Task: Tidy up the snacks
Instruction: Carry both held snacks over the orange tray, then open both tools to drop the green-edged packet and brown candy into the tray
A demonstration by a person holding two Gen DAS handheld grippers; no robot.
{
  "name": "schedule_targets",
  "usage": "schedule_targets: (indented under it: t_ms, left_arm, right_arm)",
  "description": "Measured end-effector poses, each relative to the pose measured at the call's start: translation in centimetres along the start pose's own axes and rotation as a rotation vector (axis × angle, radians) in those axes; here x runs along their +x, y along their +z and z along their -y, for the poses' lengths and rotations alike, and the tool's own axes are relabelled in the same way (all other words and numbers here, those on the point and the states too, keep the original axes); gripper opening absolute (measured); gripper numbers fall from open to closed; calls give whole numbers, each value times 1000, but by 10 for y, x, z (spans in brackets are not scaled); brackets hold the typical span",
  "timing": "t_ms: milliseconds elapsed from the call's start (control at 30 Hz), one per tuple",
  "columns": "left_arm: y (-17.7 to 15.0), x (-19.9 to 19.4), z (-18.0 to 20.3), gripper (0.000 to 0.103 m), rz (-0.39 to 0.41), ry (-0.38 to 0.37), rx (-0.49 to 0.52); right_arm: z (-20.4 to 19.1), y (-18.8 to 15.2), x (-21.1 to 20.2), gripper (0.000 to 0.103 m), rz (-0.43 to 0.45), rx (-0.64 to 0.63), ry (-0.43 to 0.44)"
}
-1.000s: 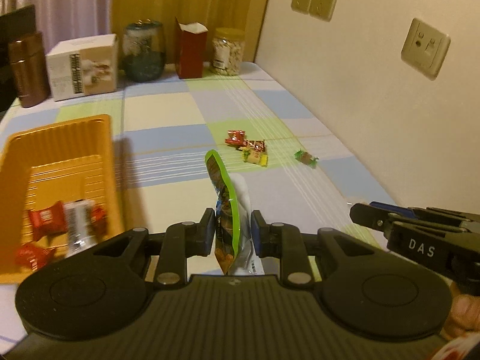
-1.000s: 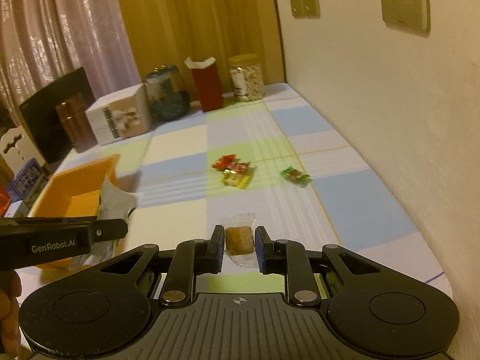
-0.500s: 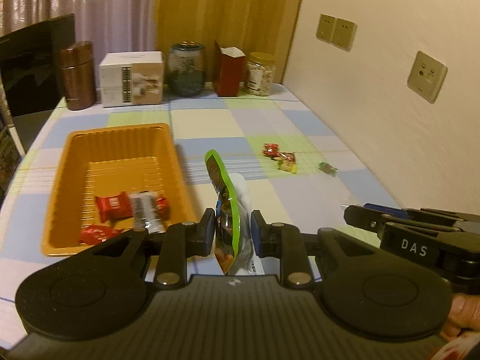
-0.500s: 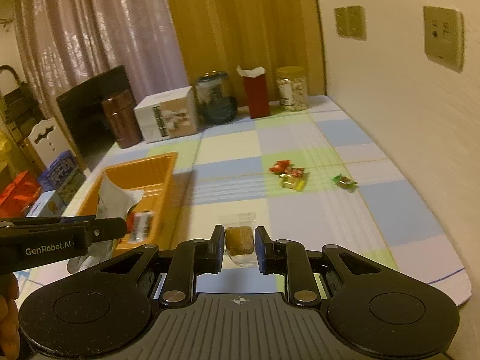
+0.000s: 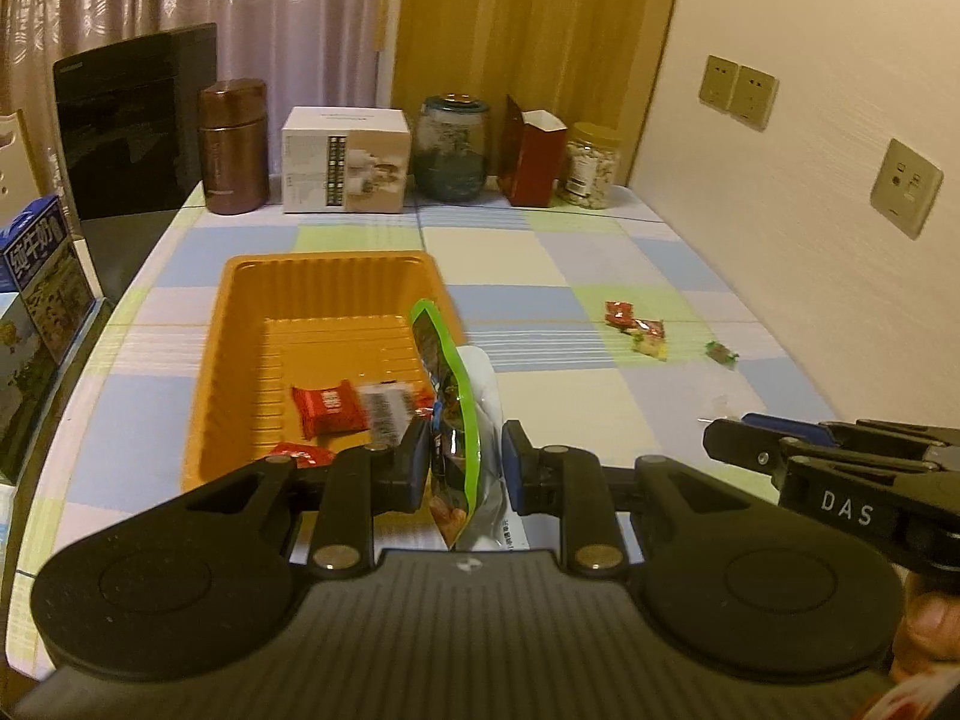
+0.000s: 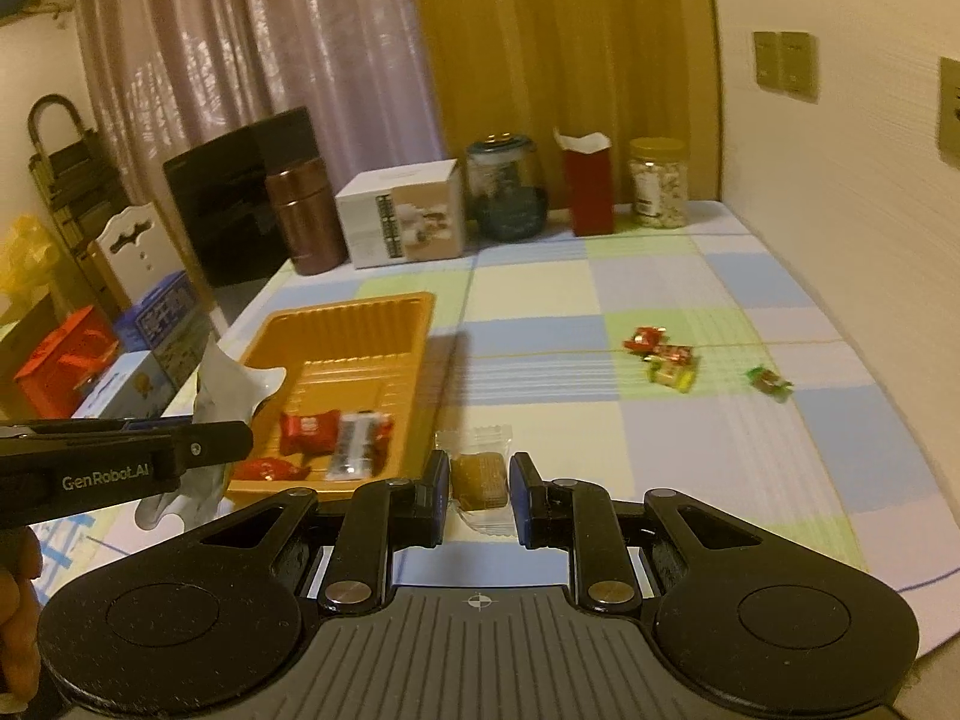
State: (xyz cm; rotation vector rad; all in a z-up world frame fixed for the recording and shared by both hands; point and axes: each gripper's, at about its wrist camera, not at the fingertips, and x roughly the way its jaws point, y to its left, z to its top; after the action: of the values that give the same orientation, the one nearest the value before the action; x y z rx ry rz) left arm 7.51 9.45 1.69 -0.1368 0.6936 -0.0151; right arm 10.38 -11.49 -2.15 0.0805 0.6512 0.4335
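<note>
left gripper (image 5: 465,465): jaws narrow, clamped on a green-edged snack pouch (image 5: 456,420) that stands on edge between the pads, its top rising above them.
right gripper (image 6: 478,492): jaws narrow, pinching a small clear-wrapped brown biscuit (image 6: 478,477).
pouch vs tray: seen along the left gripper, the pouch overlaps the near right corner of the orange tray (image 5: 252,312).
biscuit vs tray: just right of the tray's near corner (image 6: 414,324) in the right wrist view.
tray contents: a red wrapped snack (image 5: 327,408), a white and grey packet (image 5: 390,411), another red wrapper (image 5: 300,456) at the near wall.
loose candies (image 5: 639,330): small cluster on the checked tablecloth (image 5: 540,258), well right of the tray, one green candy (image 5: 720,354) apart from them.
</note>
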Motion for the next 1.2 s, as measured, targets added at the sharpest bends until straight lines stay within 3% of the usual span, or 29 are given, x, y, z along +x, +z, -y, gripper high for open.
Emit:
schedule_targets:
  t_ms: [467, 1200]
  left_arm:
    - [2, 9, -34, 22, -12, 24, -6]
    - [20, 66, -87, 23, -54, 71, 28]
  right_arm:
    - [-37, 12, 34, 22, -20, -50, 55]
    - [-62, 31, 123, 22, -88, -44, 116]
